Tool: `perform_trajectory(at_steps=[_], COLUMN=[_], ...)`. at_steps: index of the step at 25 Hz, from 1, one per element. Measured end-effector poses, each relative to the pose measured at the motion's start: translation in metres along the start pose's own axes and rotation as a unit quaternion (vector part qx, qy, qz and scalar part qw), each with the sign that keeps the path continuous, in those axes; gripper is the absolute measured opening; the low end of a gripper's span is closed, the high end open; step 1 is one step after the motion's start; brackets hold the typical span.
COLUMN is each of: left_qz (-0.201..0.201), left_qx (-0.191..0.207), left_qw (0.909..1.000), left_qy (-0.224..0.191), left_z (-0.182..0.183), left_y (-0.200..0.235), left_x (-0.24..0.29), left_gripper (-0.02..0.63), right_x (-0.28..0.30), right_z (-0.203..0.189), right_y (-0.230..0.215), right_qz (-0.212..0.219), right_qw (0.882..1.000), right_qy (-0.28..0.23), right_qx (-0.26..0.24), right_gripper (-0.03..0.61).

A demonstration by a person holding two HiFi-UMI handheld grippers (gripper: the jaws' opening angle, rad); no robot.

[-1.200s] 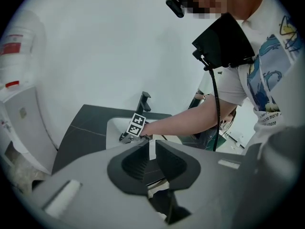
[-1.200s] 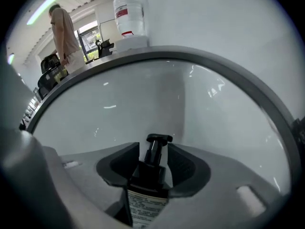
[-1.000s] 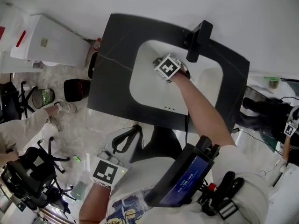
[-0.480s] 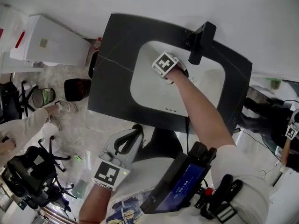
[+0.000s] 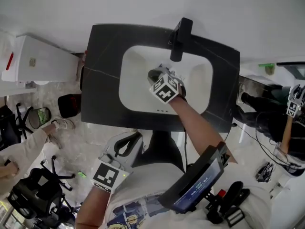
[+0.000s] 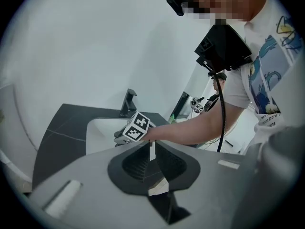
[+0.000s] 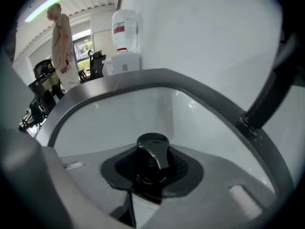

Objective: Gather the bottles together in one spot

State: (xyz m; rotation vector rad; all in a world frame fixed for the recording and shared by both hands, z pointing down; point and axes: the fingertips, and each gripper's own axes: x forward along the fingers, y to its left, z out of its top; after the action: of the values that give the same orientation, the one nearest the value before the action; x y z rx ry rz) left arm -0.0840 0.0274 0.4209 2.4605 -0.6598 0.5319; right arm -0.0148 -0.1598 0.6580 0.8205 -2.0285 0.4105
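My right gripper (image 5: 155, 75) reaches into the white sink basin (image 5: 136, 87) set in a black counter (image 5: 102, 70). In the right gripper view a bottle with a black pump head (image 7: 153, 150) stands between the pads of my right gripper (image 7: 152, 171); the jaws are closing and sit tight against its neck. Its body is mostly hidden under the jaws. No other bottle shows. My left gripper (image 5: 126, 144) hangs low beside my body, off the counter. In the left gripper view the left gripper (image 6: 151, 152) has its pads together with nothing held.
A black faucet (image 5: 179, 36) rises at the basin's far rim, close to my right gripper. A white water dispenser (image 5: 40, 58) stands left of the counter. A person's leg (image 5: 28, 140) and an office chair (image 5: 35, 194) are on the floor at left.
My right gripper has pulled away from the faucet toward the basin's near side, and my view has shifted. My left gripper has stayed where it was.
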Motion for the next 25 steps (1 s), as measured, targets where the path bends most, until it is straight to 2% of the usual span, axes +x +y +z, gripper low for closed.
perform_trajectory(at_steps=[4, 7, 11, 18, 22, 25], left_qz=[-0.035, -0.052, -0.082, -0.122, -0.125, -0.119], left_qx=[0.019, 0.039, 0.054, 0.08, 0.082, 0.078], left_qw=[0.9991, 0.9977, 0.9946, 0.9891, 0.9887, 0.9897], left_qy=[0.014, 0.018, 0.031, 0.017, 0.015, 0.018], left_z=[0.009, 0.013, 0.02, 0.034, 0.046, 0.051], left_y=[-0.015, -0.026, -0.041, -0.068, -0.073, -0.07], left_x=[0.008, 0.011, 0.021, 0.047, 0.059, 0.079], left_gripper=[0.038, 0.038, 0.038, 0.037, 0.037, 0.037], right_x=[-0.04, -0.074, -0.125, -0.21, -0.228, -0.225], right_z=[-0.013, -0.015, -0.017, -0.02, -0.021, -0.022], right_y=[-0.005, -0.012, -0.025, -0.078, -0.118, -0.154], right_qz=[-0.045, -0.078, -0.111, -0.176, -0.208, -0.218], right_qw=[0.996, 0.986, 0.972, 0.953, 0.944, 0.938], right_qy=[-0.069, -0.125, -0.174, -0.216, -0.227, -0.238], right_qx=[0.047, 0.078, 0.116, 0.119, 0.119, 0.128], right_gripper=[0.104, 0.104, 0.104, 0.104, 0.104, 0.104])
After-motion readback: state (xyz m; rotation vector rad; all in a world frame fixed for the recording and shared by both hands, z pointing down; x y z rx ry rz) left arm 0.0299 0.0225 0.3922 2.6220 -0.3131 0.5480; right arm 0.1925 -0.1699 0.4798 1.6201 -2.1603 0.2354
